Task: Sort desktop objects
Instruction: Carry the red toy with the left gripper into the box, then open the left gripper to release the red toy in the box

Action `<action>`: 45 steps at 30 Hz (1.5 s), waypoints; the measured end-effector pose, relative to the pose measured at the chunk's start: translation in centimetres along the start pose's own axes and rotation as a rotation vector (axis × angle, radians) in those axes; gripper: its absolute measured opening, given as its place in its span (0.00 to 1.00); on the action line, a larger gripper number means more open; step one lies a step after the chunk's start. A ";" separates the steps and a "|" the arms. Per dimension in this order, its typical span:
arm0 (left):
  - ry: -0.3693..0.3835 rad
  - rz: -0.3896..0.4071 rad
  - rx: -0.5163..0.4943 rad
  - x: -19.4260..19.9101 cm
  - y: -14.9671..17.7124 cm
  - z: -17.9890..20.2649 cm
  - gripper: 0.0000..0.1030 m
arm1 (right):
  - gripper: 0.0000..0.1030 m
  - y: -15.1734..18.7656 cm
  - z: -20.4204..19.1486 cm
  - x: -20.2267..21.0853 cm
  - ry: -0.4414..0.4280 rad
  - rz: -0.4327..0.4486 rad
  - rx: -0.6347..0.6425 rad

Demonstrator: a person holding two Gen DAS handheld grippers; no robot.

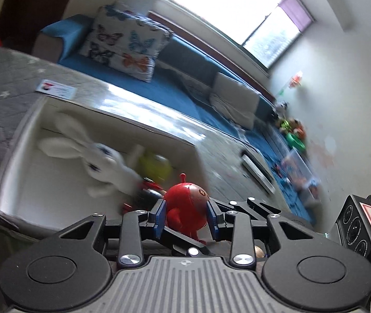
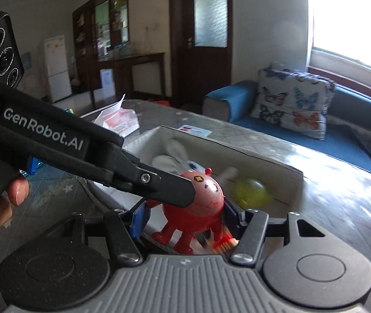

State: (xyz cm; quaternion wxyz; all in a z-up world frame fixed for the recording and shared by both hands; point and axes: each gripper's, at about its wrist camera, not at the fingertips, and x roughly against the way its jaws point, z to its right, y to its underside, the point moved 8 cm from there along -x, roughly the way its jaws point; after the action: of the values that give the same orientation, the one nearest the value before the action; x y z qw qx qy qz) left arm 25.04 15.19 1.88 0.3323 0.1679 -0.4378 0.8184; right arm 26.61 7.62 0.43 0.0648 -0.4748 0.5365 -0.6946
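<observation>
A red round toy figure (image 1: 185, 204) with an antenna sits between the blue pads of my left gripper (image 1: 186, 215), which is shut on it above the near end of a white box (image 1: 24, 182). In the right wrist view the same red toy (image 2: 201, 203) stands between the blue pads of my right gripper (image 2: 185, 217), with the left gripper's black finger (image 2: 159, 185) pressed on its side. The box (image 2: 263, 161) holds a white plush rabbit (image 1: 107, 164) and a yellow toy (image 1: 156, 167). Something orange and bristly (image 2: 224, 245) lies under the toy.
The box stands on a grey quilted table (image 1: 0, 83) with a glossy strip (image 1: 149, 114). A small card (image 1: 55, 90) and a clear packet (image 2: 120, 122) lie on the table. A blue sofa (image 2: 341, 135) with a butterfly cushion (image 2: 295, 101) lies behind.
</observation>
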 end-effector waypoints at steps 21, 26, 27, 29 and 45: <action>-0.117 -0.148 0.099 -3.7 -1.7 -9.8 0.35 | 0.60 0.5 -1.4 -12.1 -0.140 -0.274 -0.070; -0.120 -0.154 0.091 -3.6 -1.6 -9.7 0.35 | 0.61 0.4 -1.9 -12.2 -0.129 -0.292 -0.046; -0.123 -0.155 0.089 -3.6 -1.6 -9.7 0.35 | 0.61 0.4 -1.9 -12.3 -0.129 -0.292 -0.044; -0.127 -0.158 0.085 -3.6 -1.6 -9.7 0.35 | 0.61 0.4 -2.0 -12.3 -0.128 -0.291 -0.041; -0.144 -0.133 0.095 -2.3 -1.5 -9.2 0.35 | 0.66 0.0 -2.1 -9.5 -0.121 -0.216 -0.029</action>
State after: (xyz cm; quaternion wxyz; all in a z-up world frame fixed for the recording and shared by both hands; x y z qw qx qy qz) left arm 27.84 22.51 -3.67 0.3451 0.2706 -0.4092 0.8001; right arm 30.23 14.77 -5.16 0.0150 -0.5716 0.4875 -0.6599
